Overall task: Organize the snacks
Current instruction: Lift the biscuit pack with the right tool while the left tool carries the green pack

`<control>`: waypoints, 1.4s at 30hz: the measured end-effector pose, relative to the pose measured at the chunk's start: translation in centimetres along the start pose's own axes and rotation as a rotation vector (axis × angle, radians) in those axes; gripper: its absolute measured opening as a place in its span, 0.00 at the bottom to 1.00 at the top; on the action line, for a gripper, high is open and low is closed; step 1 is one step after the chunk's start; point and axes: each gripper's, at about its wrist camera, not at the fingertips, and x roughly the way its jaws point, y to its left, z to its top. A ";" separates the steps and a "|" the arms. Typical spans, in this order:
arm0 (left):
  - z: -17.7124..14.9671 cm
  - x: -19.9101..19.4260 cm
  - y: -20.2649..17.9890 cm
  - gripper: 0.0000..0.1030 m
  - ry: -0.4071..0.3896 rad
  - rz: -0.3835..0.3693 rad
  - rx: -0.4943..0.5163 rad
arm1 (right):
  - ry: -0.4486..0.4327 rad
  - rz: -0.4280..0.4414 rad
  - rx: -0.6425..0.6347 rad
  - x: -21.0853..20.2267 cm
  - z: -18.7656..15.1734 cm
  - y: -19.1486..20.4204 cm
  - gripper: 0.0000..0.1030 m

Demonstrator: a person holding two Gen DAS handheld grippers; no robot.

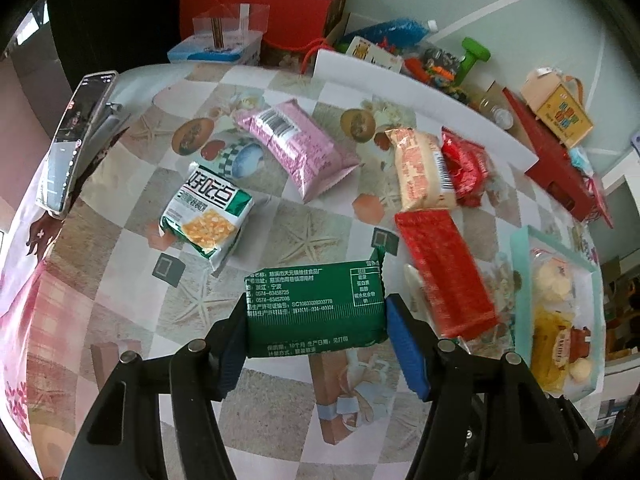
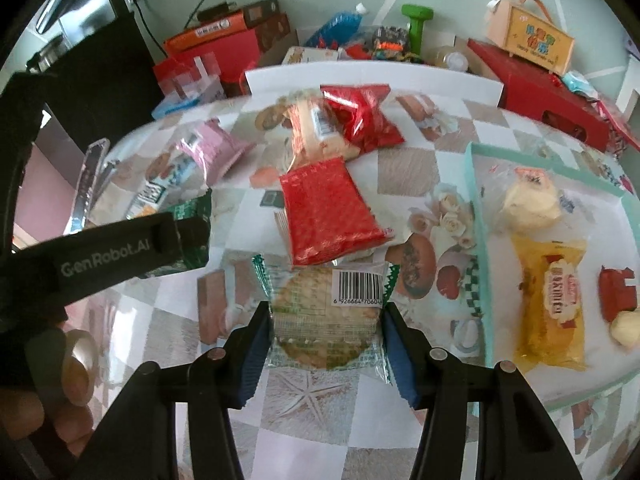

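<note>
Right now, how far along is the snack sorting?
Done: a few snacks, including a yellow packet, lie in the teal tray. In hand: the left gripper clamps a green pack; the right gripper clamps a cracker pack. Left: the pink pack, the red pack and others remain on the table.

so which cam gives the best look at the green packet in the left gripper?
Left wrist view: the green packet sits centred between the left gripper pads, printed back facing the lens. The right wrist view shows only a green corner of it behind the left gripper's black body.
</note>
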 end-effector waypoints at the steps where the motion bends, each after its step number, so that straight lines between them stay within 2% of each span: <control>1: -0.1 -0.4 0.1 0.64 -0.008 -0.009 -0.002 | -0.010 0.002 0.002 -0.4 0.0 0.0 0.55; 9: -0.2 -2.0 -0.7 0.64 -0.050 -0.020 -0.008 | -0.079 0.018 0.018 -2.9 0.4 -0.5 0.55; 18: -0.2 -2.3 -1.0 0.64 -0.061 -0.023 0.001 | -0.087 -0.003 0.059 -3.2 0.5 -1.9 0.55; 31: -1.0 -3.1 -5.3 0.64 -0.084 -0.070 0.105 | -0.128 -0.132 0.316 -5.3 -0.2 -12.0 0.55; 37: -2.0 -2.9 -8.9 0.64 -0.076 -0.106 0.194 | -0.141 -0.219 0.433 -6.6 -1.3 -16.8 0.55; 42: -3.4 -2.7 -12.5 0.64 -0.063 -0.139 0.291 | -0.155 -0.236 0.516 -7.7 -2.3 -20.0 0.55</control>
